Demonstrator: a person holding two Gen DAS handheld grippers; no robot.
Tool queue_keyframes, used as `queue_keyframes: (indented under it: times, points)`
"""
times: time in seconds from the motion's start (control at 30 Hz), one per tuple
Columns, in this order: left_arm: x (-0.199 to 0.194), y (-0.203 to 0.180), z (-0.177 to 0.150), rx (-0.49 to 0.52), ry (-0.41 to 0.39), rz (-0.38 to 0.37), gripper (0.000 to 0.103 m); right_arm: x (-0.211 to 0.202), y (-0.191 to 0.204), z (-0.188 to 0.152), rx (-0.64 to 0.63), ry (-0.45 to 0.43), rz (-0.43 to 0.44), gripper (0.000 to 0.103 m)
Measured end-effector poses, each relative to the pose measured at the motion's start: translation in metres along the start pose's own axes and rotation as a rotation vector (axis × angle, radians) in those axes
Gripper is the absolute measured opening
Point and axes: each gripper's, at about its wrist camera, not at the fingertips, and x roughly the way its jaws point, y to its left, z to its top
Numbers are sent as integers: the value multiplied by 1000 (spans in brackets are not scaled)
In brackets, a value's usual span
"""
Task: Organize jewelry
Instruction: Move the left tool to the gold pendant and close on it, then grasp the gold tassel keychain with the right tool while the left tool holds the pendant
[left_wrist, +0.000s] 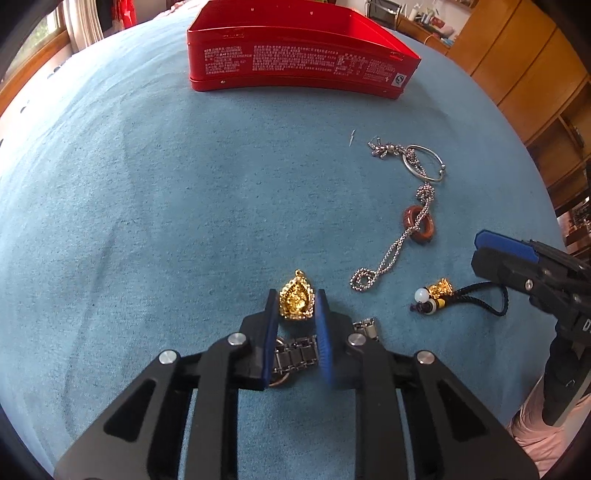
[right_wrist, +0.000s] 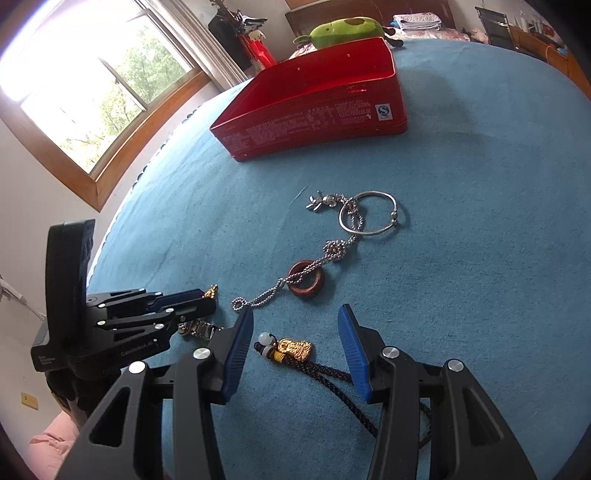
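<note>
My left gripper (left_wrist: 296, 301) is shut on a gold pendant (left_wrist: 295, 300), its blue pads pressing both sides; it also shows in the right wrist view (right_wrist: 201, 299). A steel watch band (left_wrist: 295, 356) lies under it. My right gripper (right_wrist: 295, 325) is open, its pads either side of a gold charm with a white bead on black cord (right_wrist: 291, 349), apart from it. A silver chain (right_wrist: 295, 277) runs through a brown ring (right_wrist: 306, 284) and a silver bangle (right_wrist: 373, 216). An open red tin (left_wrist: 295, 48) stands farther off.
All lies on a blue cloth-covered table (left_wrist: 147, 184). A window (right_wrist: 92, 92) and a green plush toy (right_wrist: 347, 29) are beyond the table. Wooden cabinets (left_wrist: 524, 66) stand at the right.
</note>
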Motion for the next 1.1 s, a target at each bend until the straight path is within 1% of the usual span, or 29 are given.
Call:
queue_keyframes:
  times: [0.13, 0.23, 0.33, 0.43, 0.57, 0.73, 0.83, 0.97, 1.1]
  points:
    - [-2, 1, 0, -14, -8, -14, 18, 0, 4, -3, -16, 12, -8, 48]
    - [-11, 14, -8, -24, -15, -20, 18, 1, 5, -3, -36, 28, -17, 48]
    - [-16, 17, -10, -30, -30, -19, 18, 5, -1, -2, -22, 43, -41, 48]
    - [-22, 20, -12, -36, -48, -15, 18, 7, -8, -5, -2, 60, -46, 48]
    - [-28, 25, -16, -44, -61, -20, 18, 12, -10, -13, 9, 102, -32, 48]
    - [-35, 25, -20, -49, -71, -28, 18, 10, 0, -18, -34, 114, -13, 49]
    - [-39, 24, -23, -46, -74, -35, 18, 11, 8, -16, -80, 119, -38, 51]
    - [-43, 25, -26, -47, -80, -40, 18, 23, 13, -19, -114, 158, -54, 52]
    - [-45, 25, -25, -54, -86, -38, 18, 28, 17, -18, -150, 145, -76, 52]
